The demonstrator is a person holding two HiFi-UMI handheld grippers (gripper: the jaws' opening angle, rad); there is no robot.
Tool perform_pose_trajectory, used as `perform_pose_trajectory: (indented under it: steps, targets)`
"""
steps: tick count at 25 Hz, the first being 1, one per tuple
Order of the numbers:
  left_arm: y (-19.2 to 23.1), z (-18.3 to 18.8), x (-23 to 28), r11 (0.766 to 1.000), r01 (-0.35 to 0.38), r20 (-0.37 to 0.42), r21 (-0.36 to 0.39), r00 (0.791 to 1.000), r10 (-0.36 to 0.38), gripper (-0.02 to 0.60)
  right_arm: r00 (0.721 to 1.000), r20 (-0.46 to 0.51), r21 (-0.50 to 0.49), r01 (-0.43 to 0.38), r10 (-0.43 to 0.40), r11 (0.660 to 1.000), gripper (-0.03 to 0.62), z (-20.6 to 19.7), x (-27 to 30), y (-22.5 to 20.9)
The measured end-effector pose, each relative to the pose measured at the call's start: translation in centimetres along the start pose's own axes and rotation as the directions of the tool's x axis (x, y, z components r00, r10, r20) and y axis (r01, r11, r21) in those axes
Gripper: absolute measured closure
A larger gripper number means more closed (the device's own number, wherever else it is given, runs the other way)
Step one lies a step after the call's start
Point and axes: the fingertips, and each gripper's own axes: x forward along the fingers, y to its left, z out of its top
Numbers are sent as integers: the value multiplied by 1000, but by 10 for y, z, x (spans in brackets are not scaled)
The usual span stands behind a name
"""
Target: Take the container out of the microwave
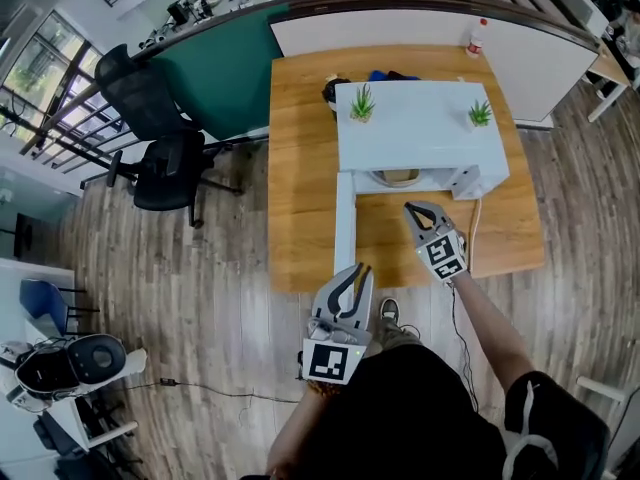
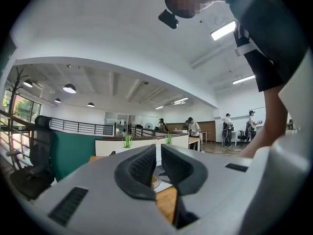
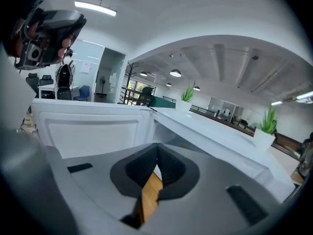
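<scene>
Wooden desk (image 1: 300, 168) is standing in the middle of the head view on plank flooring. Two black office chairs (image 1: 160, 163) are parked off its 9 o'clock side.

White microwave (image 1: 420, 128) is sitting toward the desk's 12 o'clock half. Its door (image 1: 345, 223) is hanging fully open, swung out toward 6 o'clock from the left of the cavity.

Left gripper (image 1: 357, 271) is hovering at the desk's 6 o'clock edge, just beside the tip of the door. Its fingers are standing a narrow slit apart with nothing between them.

Right gripper (image 1: 412, 208) is hovering over bare desk just in front of the cavity, pointing toward 11 o'clock. Its fingers are pressing together at the tips, empty.

Container (image 1: 398, 177), tan and round-looking, is sitting inside the microwave cavity just behind the open front. It is lying at 12 o'clock from the right gripper, and neither gripper is touching it.

Two small potted plants (image 1: 362, 103) are standing on the microwave's top, one at each end. A small bottle (image 1: 477, 38) is standing at the desk's 1 o'clock corner.
</scene>
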Motion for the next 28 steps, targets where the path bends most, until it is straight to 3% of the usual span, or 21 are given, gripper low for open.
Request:
perform_pose_trajectory:
  steps: [9, 11, 18, 28]
  targets:
    - [9, -3, 2, 997, -81, -19, 11, 997, 81, 534, 994, -101, -76, -56, 48, 996, 585, -45, 48, -24]
    - [9, -3, 3, 996, -91, -22, 21, 996, 92, 534, 991, -117, -91, -74, 63, 993, 552, -51, 58, -27]
    - [10, -5, 2, 991, -131, -30, 23, 991, 132, 534, 981, -171, -137, -119, 94, 983, 536, -70, 87, -32]
    - [8, -10, 1, 987, -158, -48, 36, 986, 160, 534, 957, -258, -253, -197, 131, 947, 496, -92, 118, -29]
